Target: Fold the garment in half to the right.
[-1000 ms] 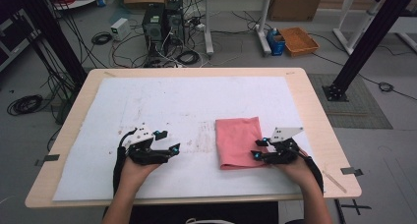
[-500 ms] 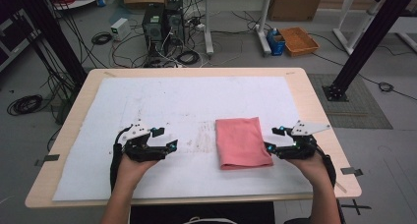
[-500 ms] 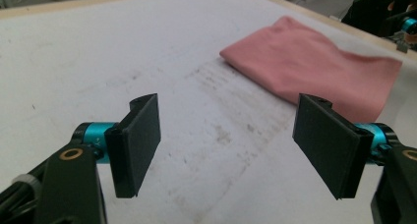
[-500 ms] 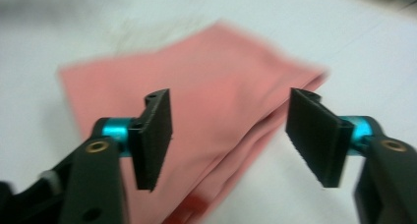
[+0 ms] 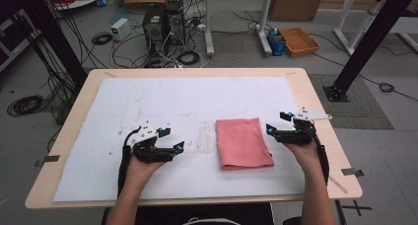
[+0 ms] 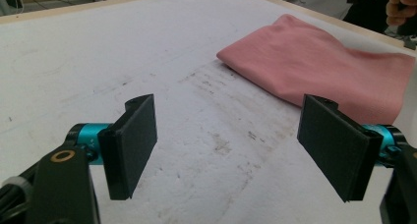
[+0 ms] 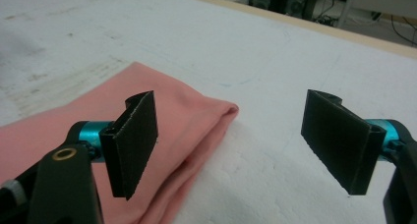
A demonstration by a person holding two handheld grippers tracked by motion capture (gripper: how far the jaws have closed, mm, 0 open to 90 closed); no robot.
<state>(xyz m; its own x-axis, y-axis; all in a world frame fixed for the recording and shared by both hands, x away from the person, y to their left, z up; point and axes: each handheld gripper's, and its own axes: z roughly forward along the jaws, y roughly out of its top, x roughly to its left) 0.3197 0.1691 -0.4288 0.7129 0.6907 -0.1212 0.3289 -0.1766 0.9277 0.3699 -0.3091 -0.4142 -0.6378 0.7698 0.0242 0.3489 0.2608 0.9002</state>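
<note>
Cloth comes first in the high view: a folded pink fabric rectangle (image 5: 243,142) lies flat on the white sheet (image 5: 187,101) covering the light wooden table (image 5: 320,111), right of centre and toward the near edge. Its long axis runs near to far. The left gripper (image 5: 175,140) rests on the sheet well to the cloth's left, the right gripper (image 5: 277,122) just beside the cloth's right edge, apart from it; both point inward toward the cloth. Past the far edge, computer towers (image 5: 162,22), tangled cables and an orange tray (image 5: 299,40) sit on the floor.

From the left gripper view, the left gripper (image 6: 226,143) has its black jaws spread wide with nothing between them, above smudged sheet. The cloth (image 6: 324,69) lies beyond, at upper right, its rounded fold facing this camera. This view adds grey scuff marks on the sheet that the high view barely shows.

From the right gripper view, the right gripper (image 7: 228,140) is likewise wide open and empty-handed. The cloth (image 7: 182,116) sits at lower left, a rounded folded corner reaching between the jaws, its layered edges visible here.
</note>
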